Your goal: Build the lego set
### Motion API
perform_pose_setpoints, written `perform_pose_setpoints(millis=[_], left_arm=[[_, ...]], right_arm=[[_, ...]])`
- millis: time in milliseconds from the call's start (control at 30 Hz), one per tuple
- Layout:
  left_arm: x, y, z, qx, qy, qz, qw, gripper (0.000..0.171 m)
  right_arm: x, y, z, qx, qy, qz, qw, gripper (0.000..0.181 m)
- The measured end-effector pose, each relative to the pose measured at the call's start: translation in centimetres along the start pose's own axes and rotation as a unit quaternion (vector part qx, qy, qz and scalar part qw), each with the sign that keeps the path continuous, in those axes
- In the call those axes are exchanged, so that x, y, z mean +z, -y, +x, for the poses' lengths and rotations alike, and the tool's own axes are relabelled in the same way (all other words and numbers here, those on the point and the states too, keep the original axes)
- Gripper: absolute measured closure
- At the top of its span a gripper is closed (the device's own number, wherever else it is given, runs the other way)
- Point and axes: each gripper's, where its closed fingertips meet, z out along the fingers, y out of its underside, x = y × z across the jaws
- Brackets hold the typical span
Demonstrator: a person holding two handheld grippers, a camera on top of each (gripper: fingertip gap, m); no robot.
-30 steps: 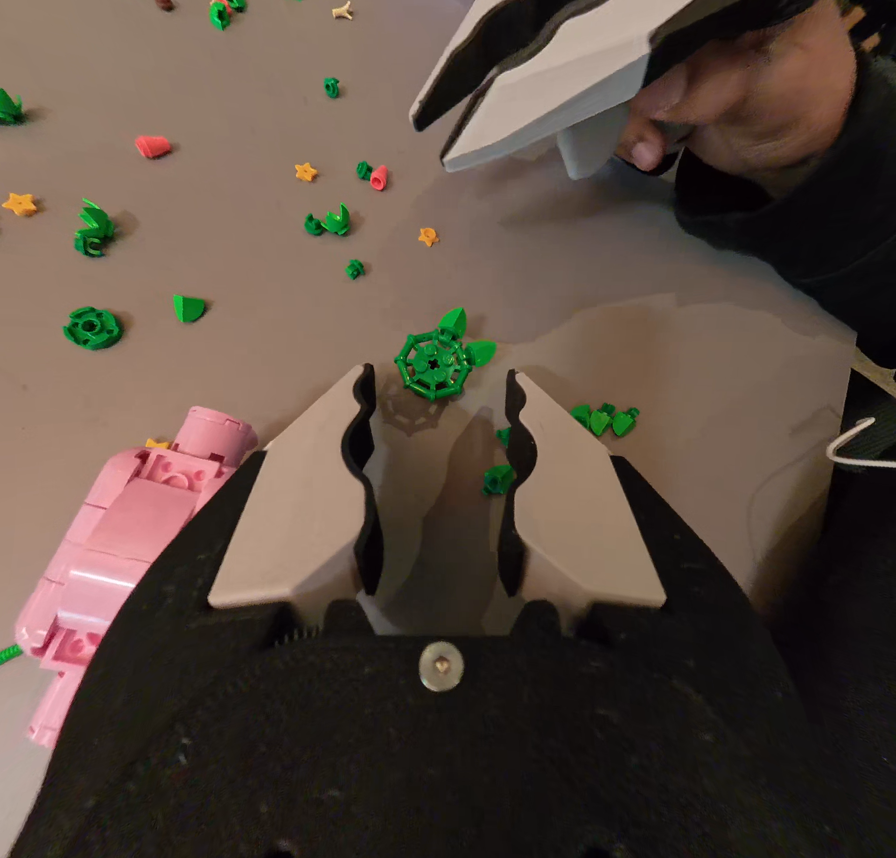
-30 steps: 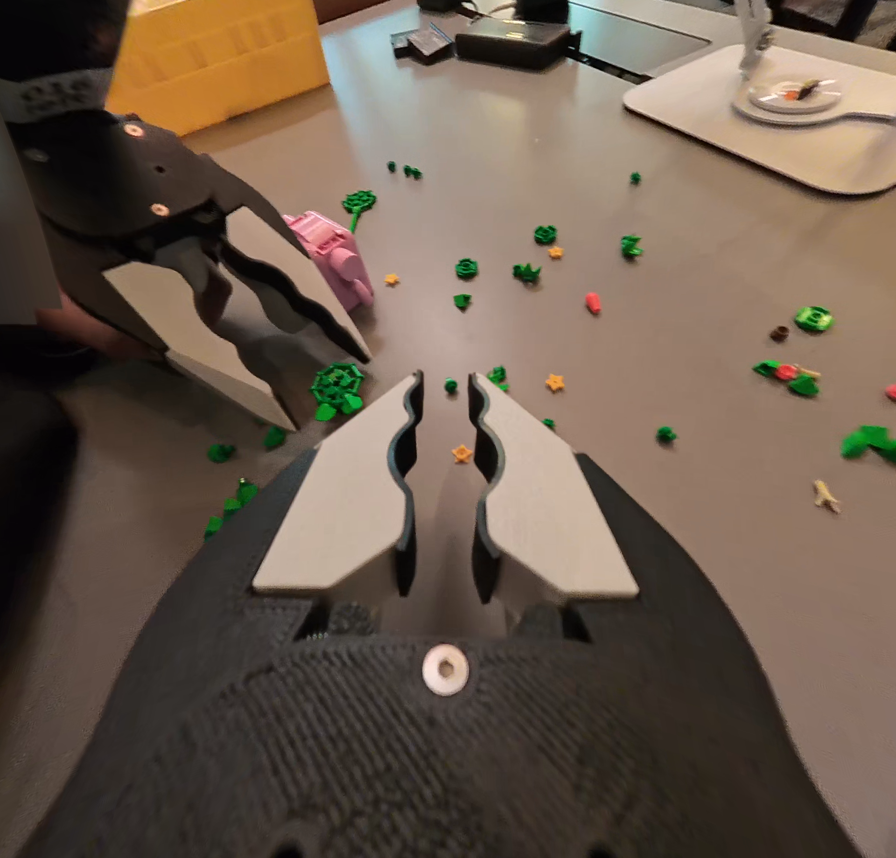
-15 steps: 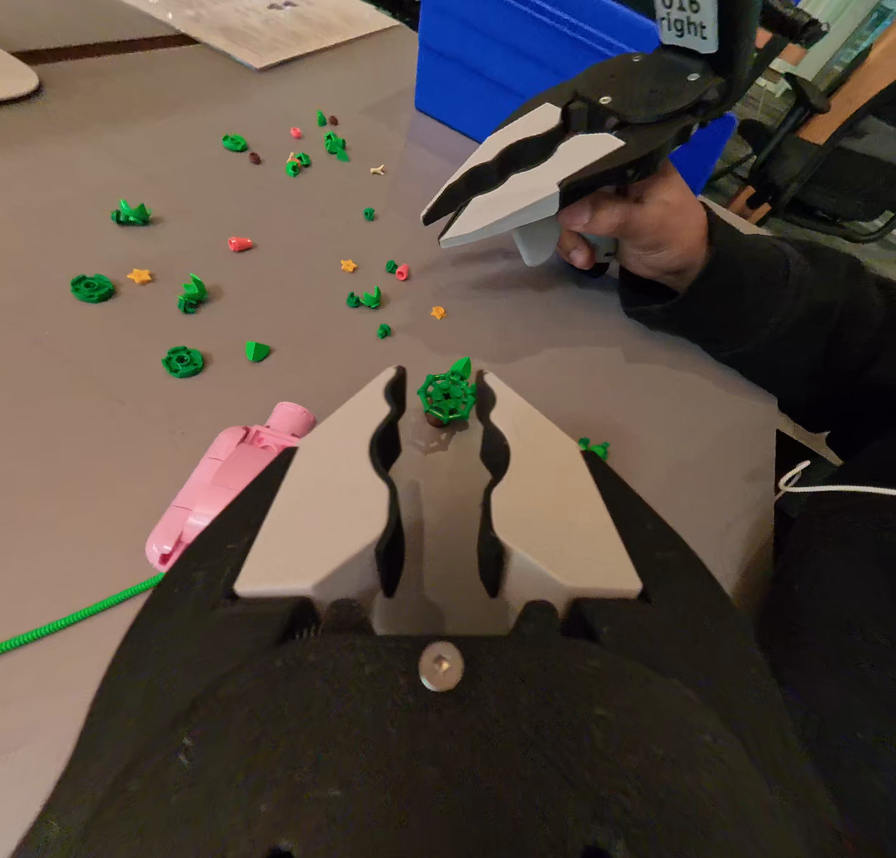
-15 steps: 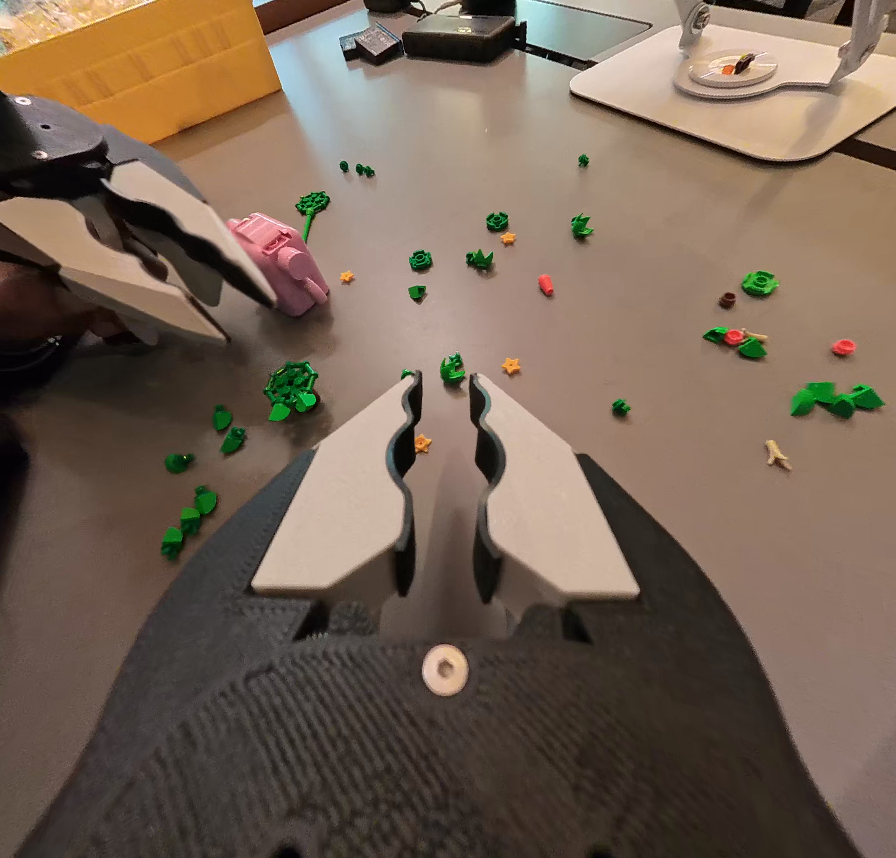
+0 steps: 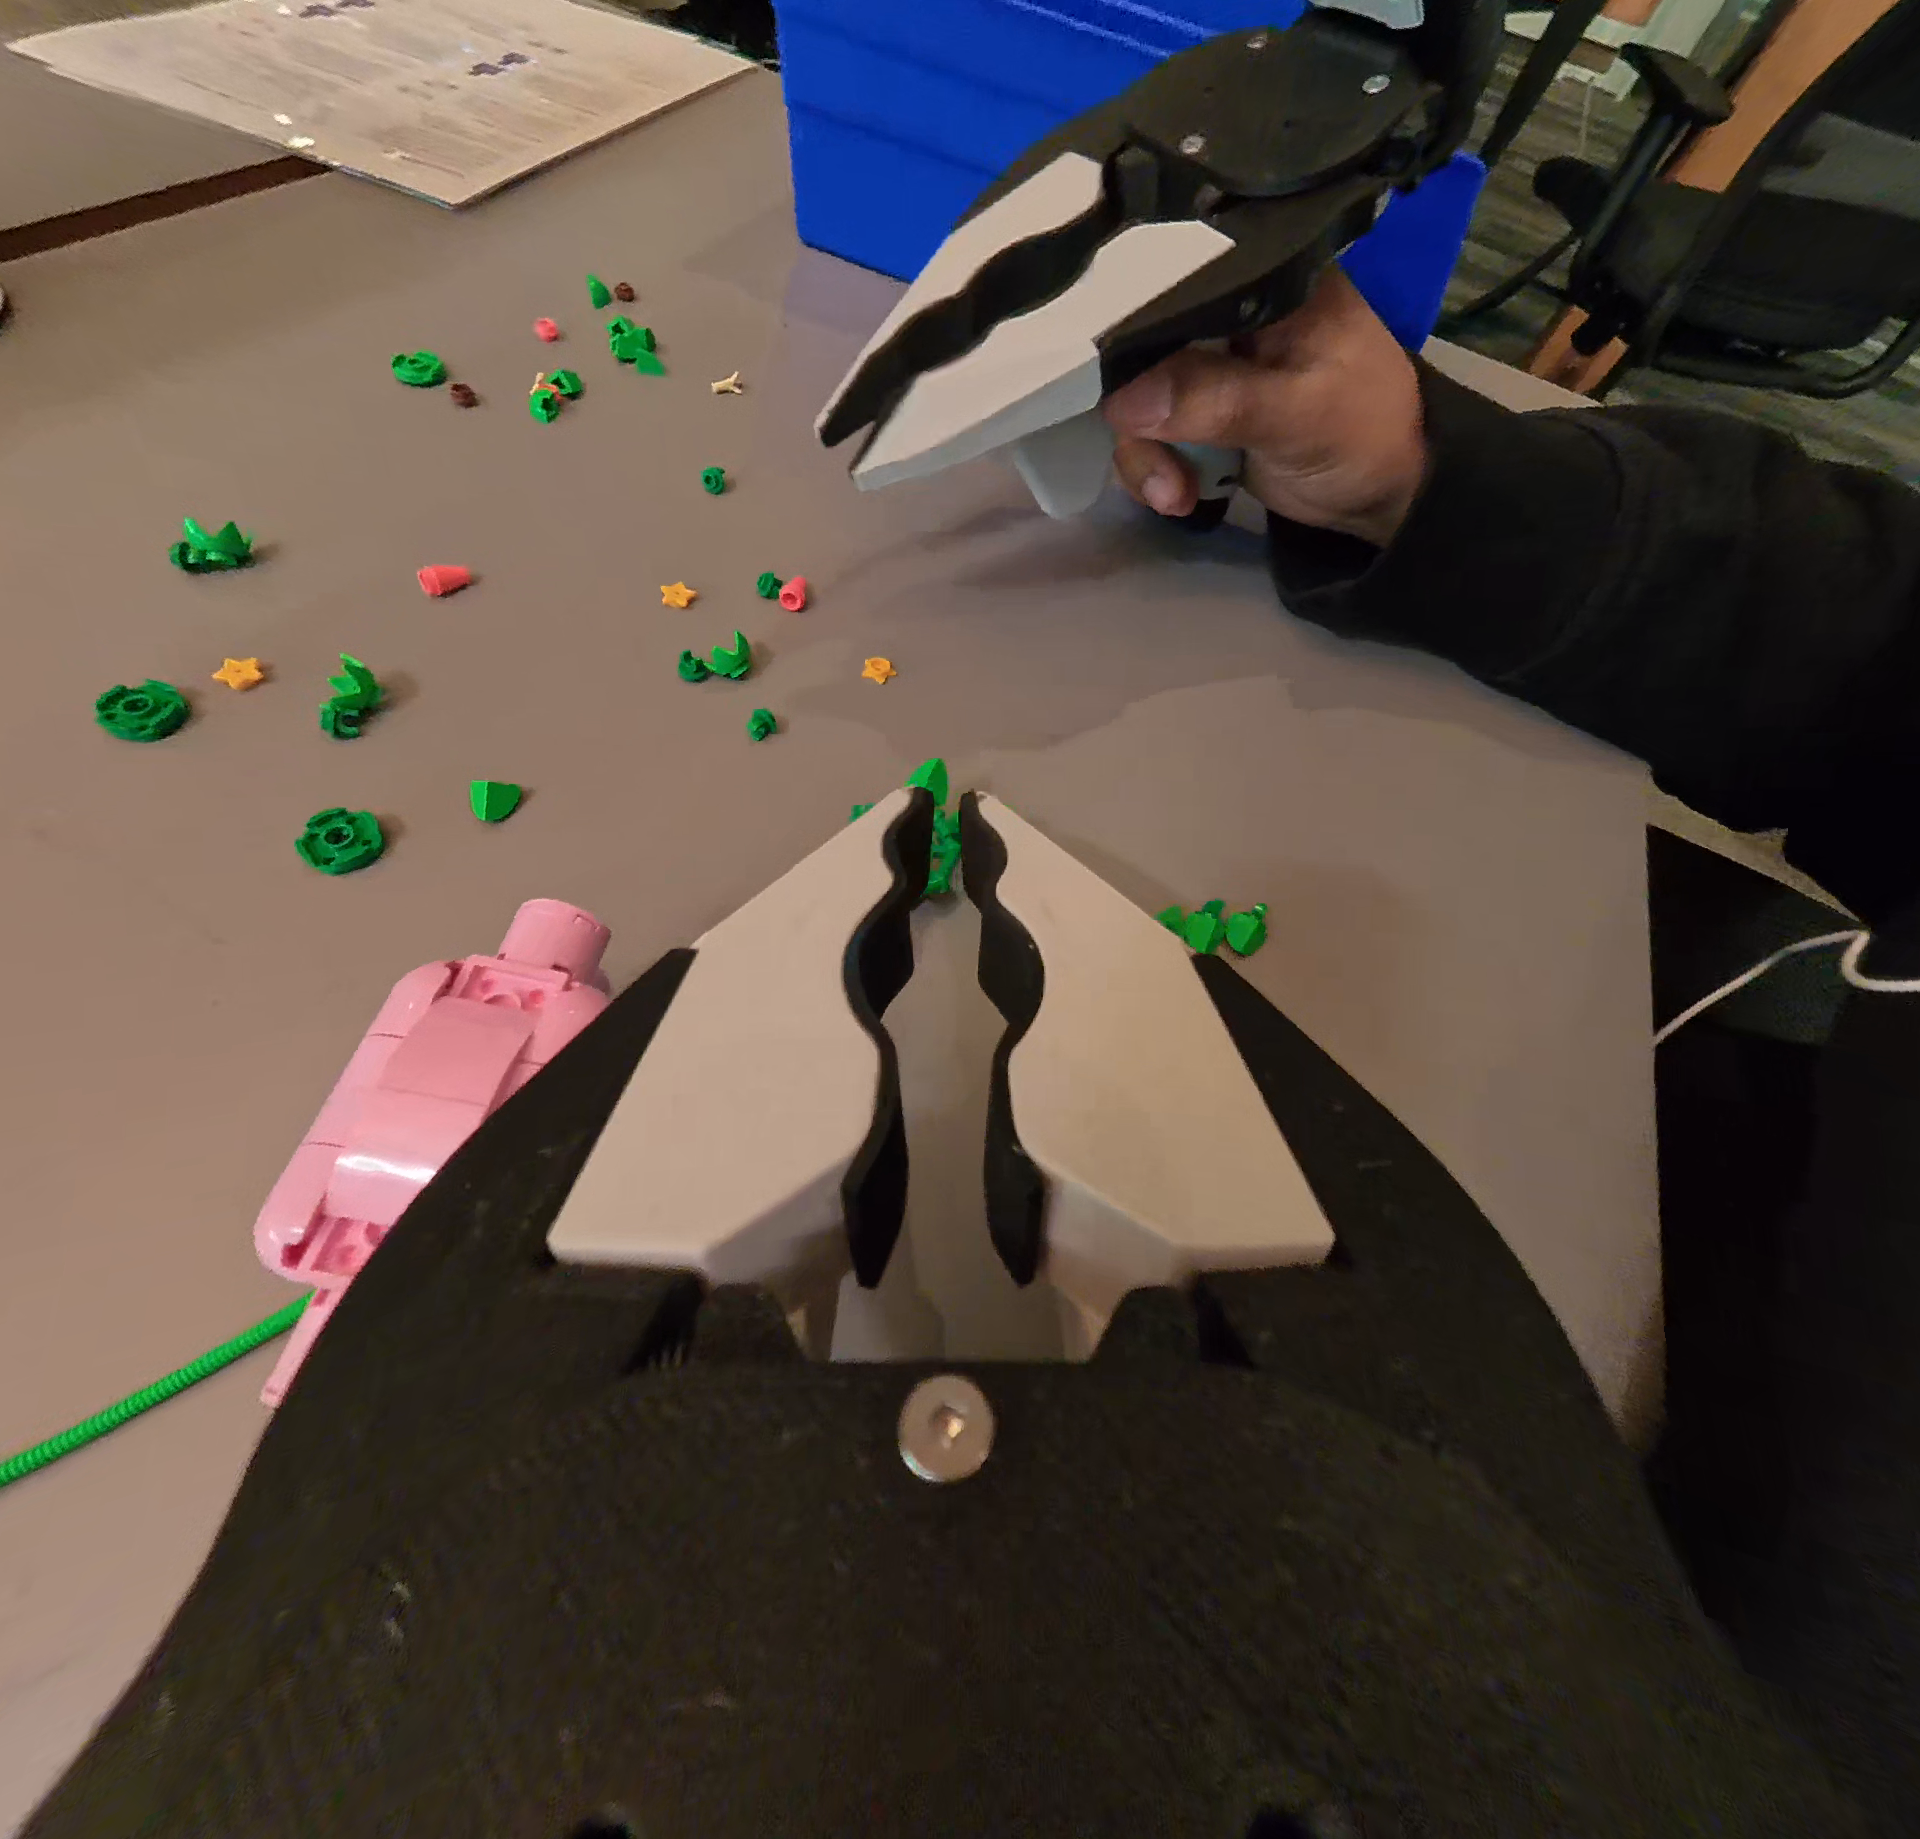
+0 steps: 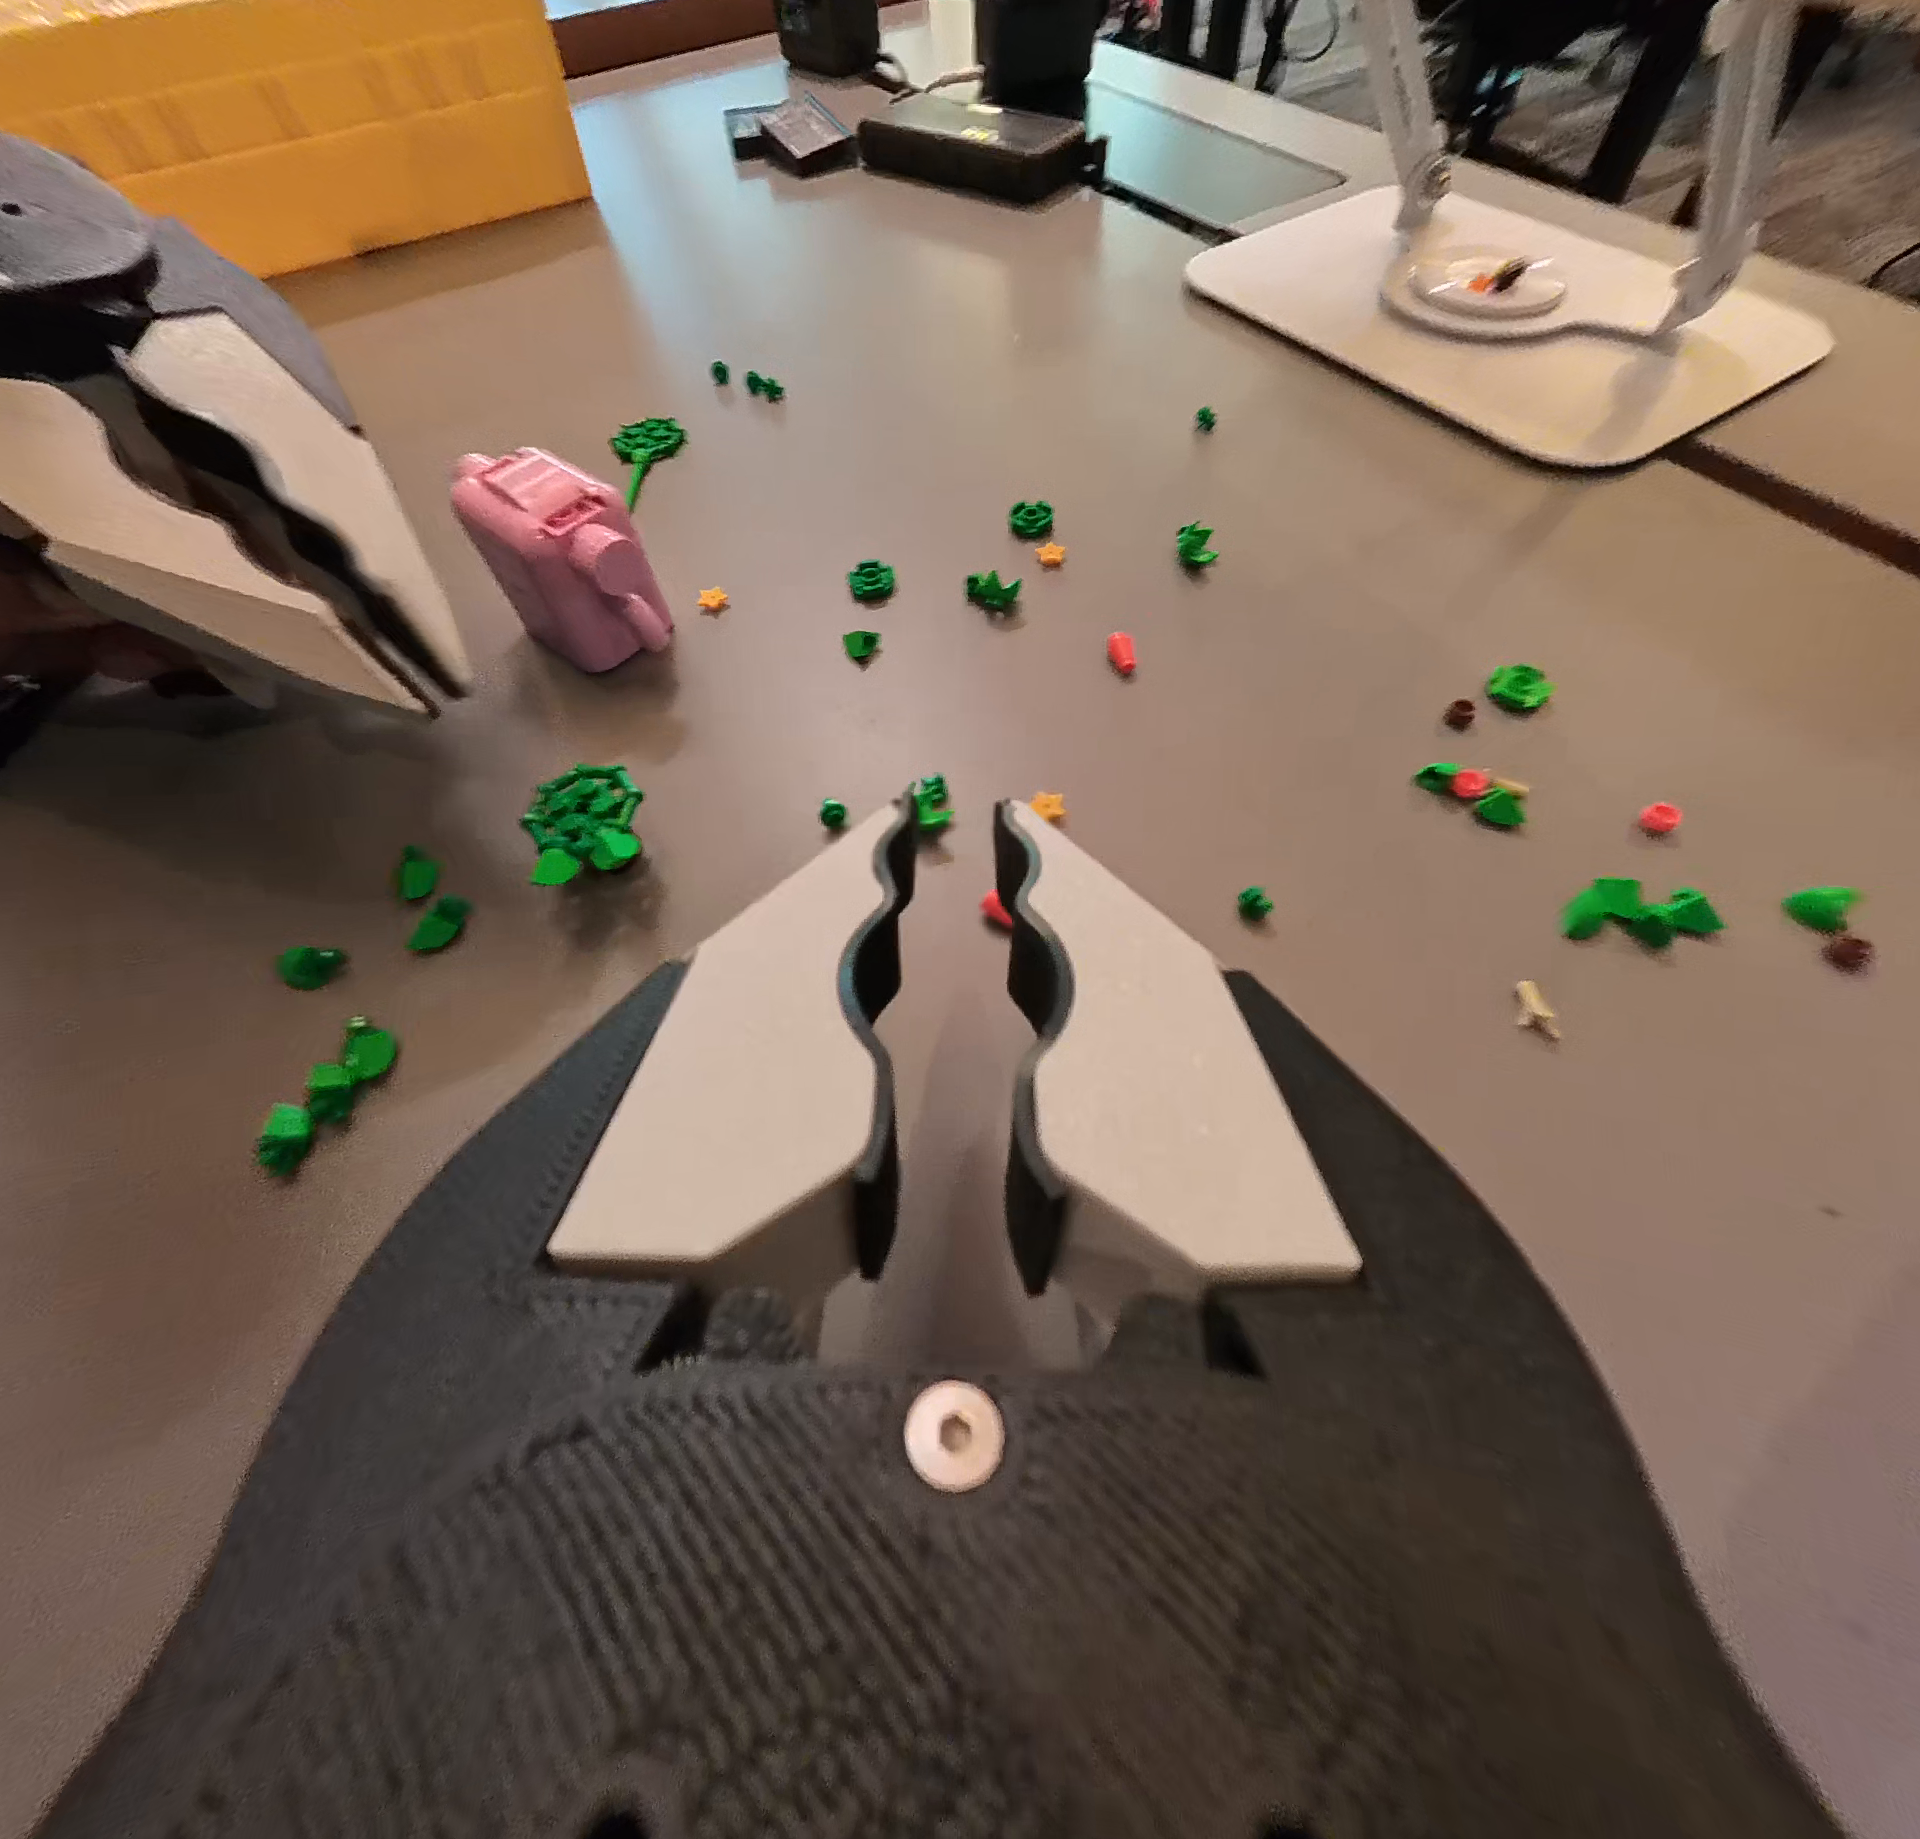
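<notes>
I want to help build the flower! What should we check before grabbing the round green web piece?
1. Green web piece lies free on the table: ok.
2. Left gripper holds nothing: ok; it hovers beside the web piece.
3. Left gripper is open wide enough to grab: not ok, its jaws are almost shut.
4. Right gripper is empty: ok, slightly open.
5. Loose leaves lie apart from the web piece: ok.
6. The web piece's own leaves are clicked on firmly: cannot tell.
</notes>
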Motion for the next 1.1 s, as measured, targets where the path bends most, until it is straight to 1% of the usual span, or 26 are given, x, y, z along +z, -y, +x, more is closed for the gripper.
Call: perform_pose_setpoints(millis=[33,133,167,200,267,333,433,567,667,767,967,1000,1033,1100], left_arm=[[0.0,0.0,0.5,0.004,-0.014,0.001,1.0,0.171],[0.0,0.0,4.1,0.018,-0.124,-0.003,0.992,0.171],[0.1,-0.3,4.9,0.025,-0.143,-0.012,0.989,0.171],[0.3,-0.7,5.2,0.036,-0.144,-0.028,0.989,0.171],[0.9,-1.8,4.7,0.072,-0.107,-0.061,0.99,0.165],[1.4,-3.0,4.7,0.112,-0.084,-0.093,0.986,0.165],[2.0,-4.6,5.2,0.153,-0.071,-0.135,0.976,0.163],[2.3,-5.2,5.2,0.188,-0.045,-0.15,0.97,0.164],[2.6,-5.5,4.8,0.191,-0.031,-0.162,0.968,0.167],[2.7,-5.7,4.8,0.188,-0.032,-0.172,0.966,0.167],[2.9,-5.7,5.2,0.15,-0.065,-0.178,0.97,0.158],[3.0,-5.7,5.4,0.147,-0.073,-0.181,0.97,0.159],[3.1,-5.8,5.7,0.146,-0.081,-0.184,0.969,0.163],[3.3,-5.8,6.0,0.144,-0.09,-0.186,0.968,0.163]], right_arm=[[-0.3,0.3,0.6,-0.015,-0.023,0.008,1.0,0.172],[-1.6,1.1,2.3,-0.042,-0.086,0.03,0.995,0.175],[-2.0,1.3,2.6,-0.044,-0.098,0.032,0.994,0.174],[-2.3,1.4,2.7,-0.046,-0.107,0.032,0.993,0.174],[-2.9,1.5,2.9,-0.056,-0.129,0.029,0.99,0.173],[-3.6,1.9,2.9,-0.071,-0.157,0.036,0.984,0.174],[-4.6,2.9,1.9,-0.06,-0.17,0.075,0.981,0.174],[-6.3,3.8,0.7,-0.024,-0.16,0.14,0.977,0.172],[-6.6,3.2,1.1,0.006,-0.153,0.142,0.978,0.17],[-6.2,2.6,1.5,0.03,-0.138,0.135,0.981,0.167],[-5.7,2.3,1.3,0.056,-0.116,0.129,0.983,0.167],[-5.5,2.2,1.2,0.058,-0.113,0.126,0.984,0.167],[-5.4,2.1,1.1,0.059,-0.111,0.123,0.984,0.166],[-5.2,1.9,1.0,0.06,-0.108,0.116,0.986,0.166]])
